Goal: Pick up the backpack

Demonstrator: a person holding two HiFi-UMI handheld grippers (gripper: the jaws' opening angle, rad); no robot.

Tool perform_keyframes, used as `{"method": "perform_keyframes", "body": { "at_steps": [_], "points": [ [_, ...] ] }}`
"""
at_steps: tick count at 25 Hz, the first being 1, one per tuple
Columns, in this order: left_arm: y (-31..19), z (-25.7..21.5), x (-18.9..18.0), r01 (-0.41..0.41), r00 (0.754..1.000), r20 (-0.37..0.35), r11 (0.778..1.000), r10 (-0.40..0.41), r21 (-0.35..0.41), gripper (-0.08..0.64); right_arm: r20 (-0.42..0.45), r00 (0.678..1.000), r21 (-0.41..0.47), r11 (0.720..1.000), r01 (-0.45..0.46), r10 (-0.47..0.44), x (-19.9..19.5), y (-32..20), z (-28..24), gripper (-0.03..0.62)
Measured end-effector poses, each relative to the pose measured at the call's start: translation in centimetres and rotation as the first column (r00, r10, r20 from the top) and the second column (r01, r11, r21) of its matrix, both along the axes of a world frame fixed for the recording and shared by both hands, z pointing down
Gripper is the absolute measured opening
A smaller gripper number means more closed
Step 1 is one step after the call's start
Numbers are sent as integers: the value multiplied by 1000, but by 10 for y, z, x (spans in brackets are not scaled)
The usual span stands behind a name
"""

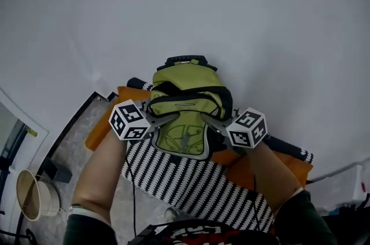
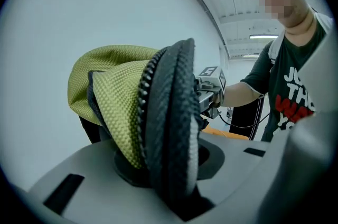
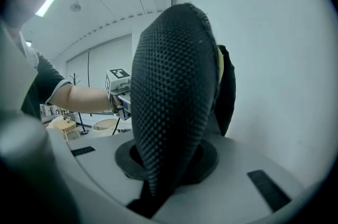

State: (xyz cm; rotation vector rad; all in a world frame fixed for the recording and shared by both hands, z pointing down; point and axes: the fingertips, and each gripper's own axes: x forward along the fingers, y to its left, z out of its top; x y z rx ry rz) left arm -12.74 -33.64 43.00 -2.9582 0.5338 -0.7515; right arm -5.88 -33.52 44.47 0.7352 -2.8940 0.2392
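An olive-green backpack (image 1: 188, 102) with black trim and a black top handle hangs between my two grippers in front of a white wall. My left gripper (image 1: 171, 118) grips its left side and is shut on a black mesh shoulder strap (image 2: 169, 128) together with a fold of green fabric (image 2: 119, 106). My right gripper (image 1: 211, 121) holds the right side, shut on the other padded black mesh strap (image 3: 171, 101). Each gripper view shows the opposite gripper's marker cube just behind the pack. The straps hide the jaw tips.
Below the pack lie an orange cushion (image 1: 107, 122) and a black-and-white striped cloth (image 1: 191, 180). A round beige basket (image 1: 34, 195) stands on the floor at the lower left. The white wall (image 1: 185, 7) fills the upper part of the head view.
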Motion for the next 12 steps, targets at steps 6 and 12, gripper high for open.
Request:
{"method": "perform_keyframes", "body": {
  "at_steps": [6,12],
  "points": [
    [-2,-1,1,-11,999,39,994,7,112,103,31,999,108,994,9,-13,0,-5,2,72],
    [11,-10,7,-38,996,81,980,22,196,101,69,998,182,983,3,-16,5,8,-4,72]
  ]
}}
